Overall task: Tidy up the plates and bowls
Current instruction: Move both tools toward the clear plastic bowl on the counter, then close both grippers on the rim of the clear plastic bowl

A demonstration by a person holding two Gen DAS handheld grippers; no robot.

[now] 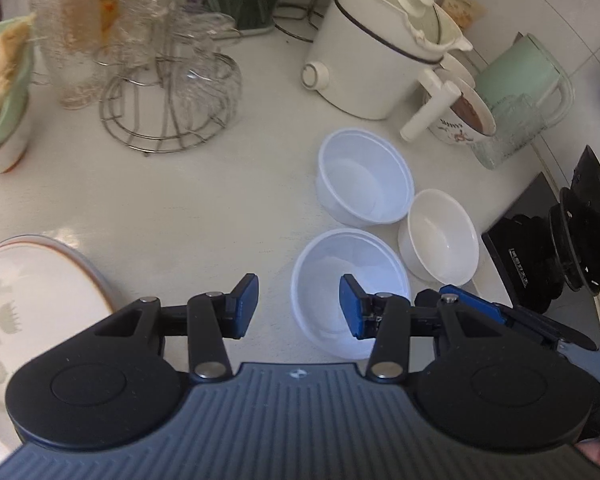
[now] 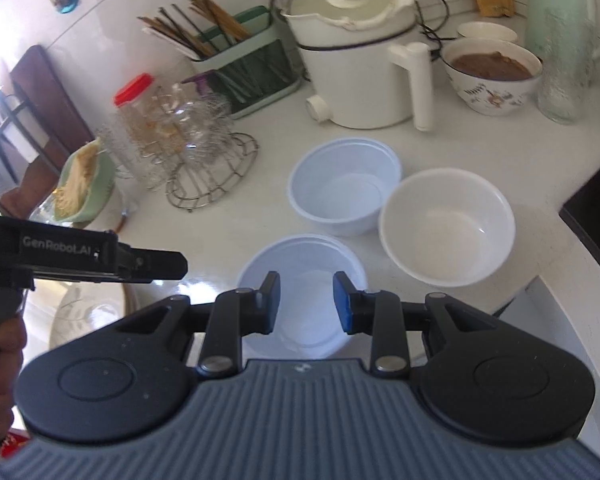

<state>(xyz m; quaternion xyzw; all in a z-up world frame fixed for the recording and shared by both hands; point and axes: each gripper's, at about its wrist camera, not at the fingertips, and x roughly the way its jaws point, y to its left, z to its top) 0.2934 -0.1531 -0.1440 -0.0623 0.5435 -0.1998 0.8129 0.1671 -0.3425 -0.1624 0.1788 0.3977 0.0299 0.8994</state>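
Three empty white bowls sit on the white counter. The near plastic bowl (image 1: 350, 288) (image 2: 300, 280), the far plastic bowl (image 1: 364, 176) (image 2: 344, 184) and a ceramic bowl (image 1: 440, 236) (image 2: 446, 224) stand close together. A floral plate stack (image 1: 32, 300) lies at the left. My left gripper (image 1: 299, 306) is open and empty, hovering above the counter just left of the near bowl. My right gripper (image 2: 306, 304) is open and empty, hovering over the near bowl.
A white electric kettle (image 1: 364, 48) (image 2: 360, 60), a wire rack of glasses (image 1: 168, 92) (image 2: 204, 152), a chopstick holder (image 2: 244, 64), a floral bowl with brown food (image 2: 492, 76), a green jug (image 1: 528, 80) and a green bowl (image 1: 4, 92) crowd the back. A black cooktop (image 1: 512, 256) borders the right.
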